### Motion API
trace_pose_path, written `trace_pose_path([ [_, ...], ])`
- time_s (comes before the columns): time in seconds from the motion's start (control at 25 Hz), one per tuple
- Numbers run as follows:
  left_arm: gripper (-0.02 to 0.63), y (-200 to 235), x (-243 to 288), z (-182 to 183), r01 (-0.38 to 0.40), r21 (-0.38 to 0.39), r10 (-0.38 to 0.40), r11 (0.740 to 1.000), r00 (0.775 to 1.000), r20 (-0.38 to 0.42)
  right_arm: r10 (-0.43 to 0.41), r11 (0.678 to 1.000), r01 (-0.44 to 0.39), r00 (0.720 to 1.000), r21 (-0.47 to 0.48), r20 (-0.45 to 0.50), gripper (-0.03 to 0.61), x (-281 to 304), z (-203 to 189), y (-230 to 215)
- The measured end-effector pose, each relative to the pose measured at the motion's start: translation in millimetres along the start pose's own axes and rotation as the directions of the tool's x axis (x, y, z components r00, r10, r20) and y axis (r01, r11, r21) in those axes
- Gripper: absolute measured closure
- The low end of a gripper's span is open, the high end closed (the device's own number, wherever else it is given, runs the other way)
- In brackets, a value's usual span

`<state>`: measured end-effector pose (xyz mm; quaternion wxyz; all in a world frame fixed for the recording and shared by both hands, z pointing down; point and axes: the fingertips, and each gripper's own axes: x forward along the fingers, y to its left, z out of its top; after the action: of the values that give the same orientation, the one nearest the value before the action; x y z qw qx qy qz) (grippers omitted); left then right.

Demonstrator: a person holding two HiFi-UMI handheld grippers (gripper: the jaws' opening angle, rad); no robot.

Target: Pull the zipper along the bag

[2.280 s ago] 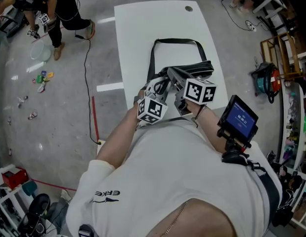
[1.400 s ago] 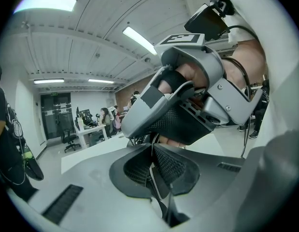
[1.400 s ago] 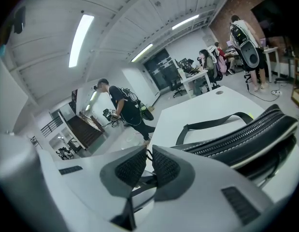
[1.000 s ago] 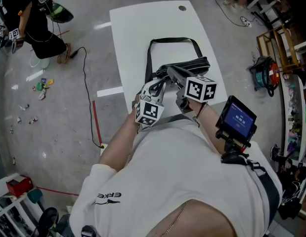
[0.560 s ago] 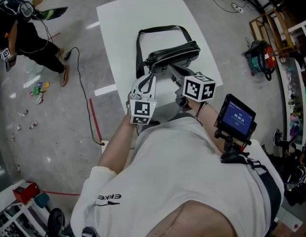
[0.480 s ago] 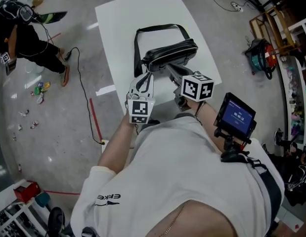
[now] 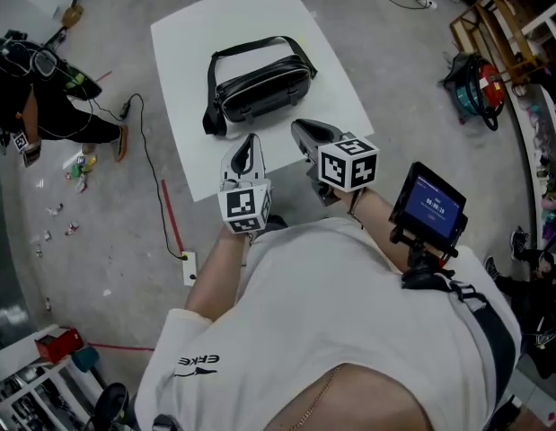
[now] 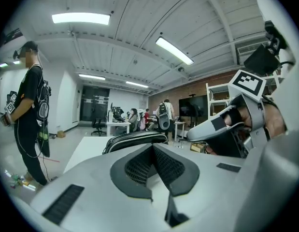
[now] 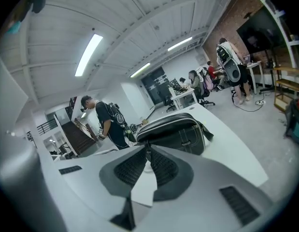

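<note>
1. The black bag (image 7: pixel 260 88) lies on the white table (image 7: pixel 251 12); neither gripper touches it.
2. Your left gripper (image 7: pixel 250 140) hangs near the bag, on your side of it; its jaws are closed together on nothing.
3. Your right gripper (image 7: pixel 301 127) (beside the left one) also stops short of the bag; its jaws are pinched narrow and empty.

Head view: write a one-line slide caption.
A black bag lies on the white table; the left gripper and right gripper hang short of it, jaws together, holding nothing.
</note>
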<state>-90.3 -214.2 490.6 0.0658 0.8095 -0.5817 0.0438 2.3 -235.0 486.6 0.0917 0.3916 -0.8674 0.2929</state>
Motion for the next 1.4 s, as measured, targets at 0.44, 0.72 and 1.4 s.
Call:
trace_pose_path([
  [0.44, 0.609, -89.5, -43.6, 1.2, -0.121, -0.061, 0.121, 0.991, 0.993, 0.008, 0.016, 0.992, -0.014, 1.0, -0.125, 0.021, 0.546, -102.6, -26.4, -23.7],
  [0.72, 0.609, -115.8, -74.0, 5.3, -0.215, -0.053, 0.216, 0.975, 0.976, 0.016, -0.004, 0.974, 0.011, 0.999, -0.227, 0.031, 0.558, -135.7, -40.1, -24.0],
  [1.4, 0.609, -109.2, -85.3, 11.6, -0.16, -0.029, 0.16, 0.987, 0.987, -0.009, -0.044, 0.949, 0.068, 0.996, -0.308, 0.083, 0.574, -141.0, -38.5, 6.4],
])
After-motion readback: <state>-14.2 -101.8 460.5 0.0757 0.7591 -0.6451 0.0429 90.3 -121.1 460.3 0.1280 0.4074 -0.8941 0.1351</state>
